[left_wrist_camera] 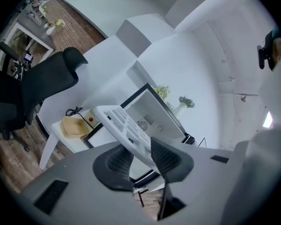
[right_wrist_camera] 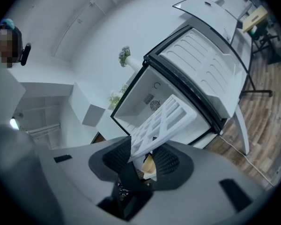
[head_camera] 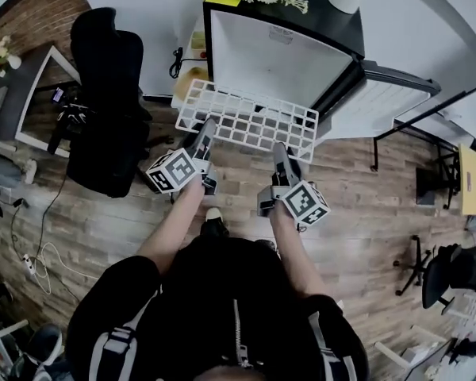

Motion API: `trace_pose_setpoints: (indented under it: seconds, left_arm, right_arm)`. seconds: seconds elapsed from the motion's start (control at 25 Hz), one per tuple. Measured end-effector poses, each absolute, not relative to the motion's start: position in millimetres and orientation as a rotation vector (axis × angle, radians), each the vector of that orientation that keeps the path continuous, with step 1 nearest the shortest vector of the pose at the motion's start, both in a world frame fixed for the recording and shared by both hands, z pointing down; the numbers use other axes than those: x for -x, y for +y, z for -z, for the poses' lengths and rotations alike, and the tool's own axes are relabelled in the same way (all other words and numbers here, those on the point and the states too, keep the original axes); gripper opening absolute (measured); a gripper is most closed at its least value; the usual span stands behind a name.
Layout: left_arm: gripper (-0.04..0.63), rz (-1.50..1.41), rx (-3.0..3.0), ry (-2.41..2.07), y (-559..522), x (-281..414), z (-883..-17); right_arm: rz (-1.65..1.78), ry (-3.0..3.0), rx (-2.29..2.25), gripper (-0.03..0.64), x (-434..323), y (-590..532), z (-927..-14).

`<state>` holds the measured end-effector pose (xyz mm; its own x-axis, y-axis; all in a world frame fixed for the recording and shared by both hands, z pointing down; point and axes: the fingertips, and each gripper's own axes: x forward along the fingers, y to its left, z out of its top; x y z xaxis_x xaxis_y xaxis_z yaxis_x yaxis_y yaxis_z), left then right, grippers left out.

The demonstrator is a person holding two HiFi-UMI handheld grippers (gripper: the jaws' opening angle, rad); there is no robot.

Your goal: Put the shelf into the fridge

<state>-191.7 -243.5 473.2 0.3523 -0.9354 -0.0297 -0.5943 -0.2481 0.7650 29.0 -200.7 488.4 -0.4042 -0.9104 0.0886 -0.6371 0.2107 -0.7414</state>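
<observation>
White wire shelf (head_camera: 250,117) pinched by left gripper (head_camera: 207,130) and right gripper (head_camera: 280,151), fridge (head_camera: 274,58) open, door lining (right_wrist_camera: 206,64) only in right gripper view

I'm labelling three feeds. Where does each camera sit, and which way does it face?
Head view: on the person's head, steeply down at the shelf before the open fridge; arms, left gripper, right gripper show.
Left gripper view: on the left gripper, along its jaws clamped on the shelf, towards the fridge.
Right gripper view: likewise on the right gripper; fridge door at right.
All three share shelf and fridge.
</observation>
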Motion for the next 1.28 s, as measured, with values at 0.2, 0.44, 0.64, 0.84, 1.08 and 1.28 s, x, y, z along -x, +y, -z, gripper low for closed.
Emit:
trace_pose_setpoints:
  seconds: [0.2,0.44,0.64,0.84,1.08,1.28]
  left_arm:
    - [0.13,0.622,-1.965,-1.281,-271,193,-475]
    - [0.13,0.616,-1.964,-1.24,-293,189,-477]
    - [0.13,0.608,-1.978,-1.25,-317,188,-479]
    - [0.13,0.608,-1.986,-1.237,-338,179,-476]
    - [0.13,0.578,-2.001,-1.227,-356,171,-478]
    - [0.13,0.565,-1.999,-1.215,-363,168,-480]
  right_arm:
    - [0.973,2.082,1.507,0.15,-28,-217,-481]
    - [0.966,2.08,1.519,0.15,-27,-236,-483]
    - [0.968,2.081,1.524,0.15,-32,-257,-490]
    - [0.941,2.072,1.531,0.149,-39,-276,-483]
    - [0.942,2.062,1.529,0.149,-46,-291,-484]
    - [0.951,2.059,1.534,0.149,-48,-297,-489]
